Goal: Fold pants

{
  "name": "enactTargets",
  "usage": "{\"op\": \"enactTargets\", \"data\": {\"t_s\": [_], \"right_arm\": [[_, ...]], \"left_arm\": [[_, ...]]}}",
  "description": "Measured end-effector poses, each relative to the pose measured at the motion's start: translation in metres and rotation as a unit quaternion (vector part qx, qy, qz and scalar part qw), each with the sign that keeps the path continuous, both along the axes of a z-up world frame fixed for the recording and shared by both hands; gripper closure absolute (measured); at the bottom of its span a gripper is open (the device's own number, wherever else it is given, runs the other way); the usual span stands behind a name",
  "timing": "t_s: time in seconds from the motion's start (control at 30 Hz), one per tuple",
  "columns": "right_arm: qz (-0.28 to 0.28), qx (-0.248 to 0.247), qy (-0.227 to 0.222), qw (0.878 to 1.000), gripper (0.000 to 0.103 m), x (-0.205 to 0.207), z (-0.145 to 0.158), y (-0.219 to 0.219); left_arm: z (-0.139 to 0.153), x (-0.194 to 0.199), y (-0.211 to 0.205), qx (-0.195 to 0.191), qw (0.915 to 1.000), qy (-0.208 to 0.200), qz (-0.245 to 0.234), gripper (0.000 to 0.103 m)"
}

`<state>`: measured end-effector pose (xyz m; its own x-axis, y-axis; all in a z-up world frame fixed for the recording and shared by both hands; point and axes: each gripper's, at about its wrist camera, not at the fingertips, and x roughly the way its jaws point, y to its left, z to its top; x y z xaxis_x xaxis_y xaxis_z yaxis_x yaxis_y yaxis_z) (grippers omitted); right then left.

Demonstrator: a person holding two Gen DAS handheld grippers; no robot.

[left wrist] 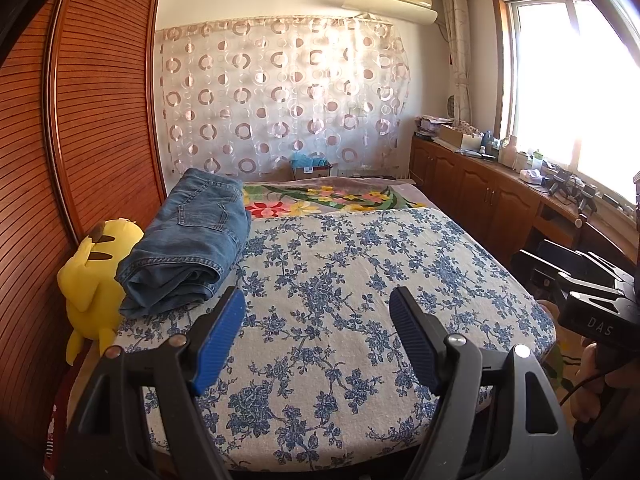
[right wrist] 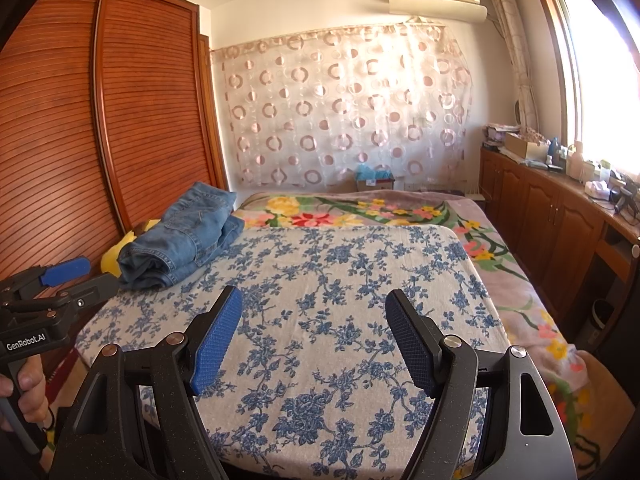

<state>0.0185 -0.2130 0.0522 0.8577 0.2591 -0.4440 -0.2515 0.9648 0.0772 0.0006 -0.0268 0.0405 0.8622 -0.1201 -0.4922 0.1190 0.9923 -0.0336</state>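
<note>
Wooden slatted wardrobe [left wrist: 100,120] at far left. Yellow plush toy [left wrist: 90,276] against it, touching folded jeans [left wrist: 192,236]. Jeans lie in thick bundle at left edge of blue floral bed cover [left wrist: 340,280], apart from both tongs. Left gripper [left wrist: 318,316] above cover, jaws wide apart, nothing between pads. Right gripper [right wrist: 314,316] beside it, jaws equally wide, empty. Wooden cabinets [right wrist: 540,208] under window [left wrist: 568,60] at right.

The black left gripper with blue ribbed pads [left wrist: 318,336] and its matching right gripper [right wrist: 314,338] hovered with jaws apart, empty, angled slightly downward.
</note>
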Motion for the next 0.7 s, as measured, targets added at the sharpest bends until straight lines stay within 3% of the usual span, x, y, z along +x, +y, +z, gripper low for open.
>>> {"op": "enactTargets", "data": {"t_s": [0.7], "right_arm": [[0.0,0.0,-0.001,1.0,0.027,-0.0005,-0.0009,0.0003]], "left_arm": [[0.0091,-0.0004,-0.0014,-0.001,1.0,-0.005,0.002,0.028]]}}
